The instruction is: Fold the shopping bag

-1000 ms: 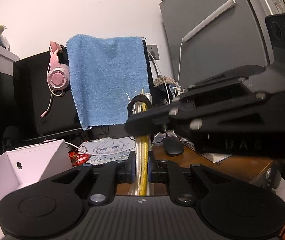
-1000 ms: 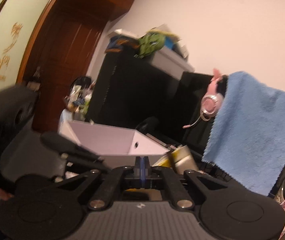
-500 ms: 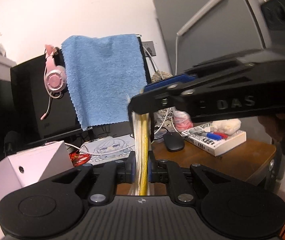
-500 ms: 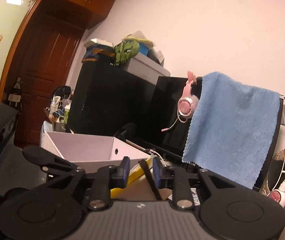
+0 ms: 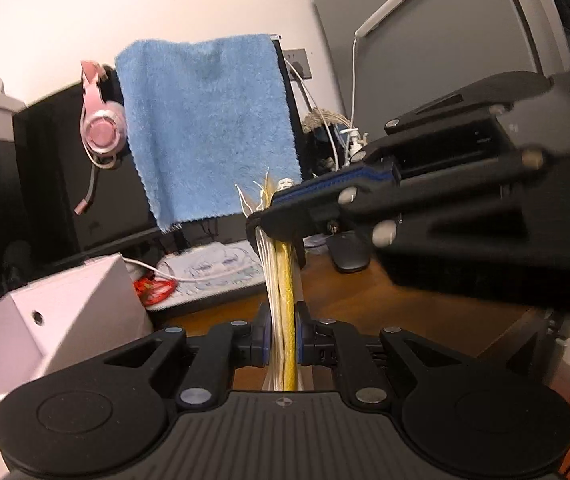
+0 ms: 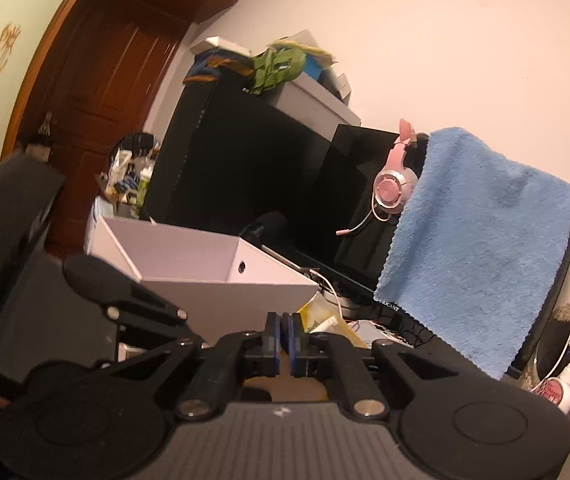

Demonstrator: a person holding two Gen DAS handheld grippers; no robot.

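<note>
- Left gripper: jaws drawn in narrow, blue pads pressed on either side of the shopping bag; it grips the lower part of the bundle.
- Shopping bag: flattened into a thin upright stack of cream and yellow layers, held edge-on above the bench; frayed pale strands stick out at its top edge.
- Right gripper: seen in the left wrist view coming in from the right, its black fingertip with a blue pad at the top of the bag stack. In its own view the blue pads stand almost together with only a slim gap; whether bag material sits between them I cannot tell.
- Blue towel: draped over the top of a dark monitor behind the bag.
- Pink headset: hung on the monitor's corner, just beside the towel's left edge, its microphone boom pointing down.
- White open box: on the bench, left of the bag, with a round hole in its side wall.
- Black mouse: on the bench behind the right gripper.
- Grey cabinet: upright at right, with a pale diagonal handle.
- Wooden door: far left of the right wrist view.
</note>
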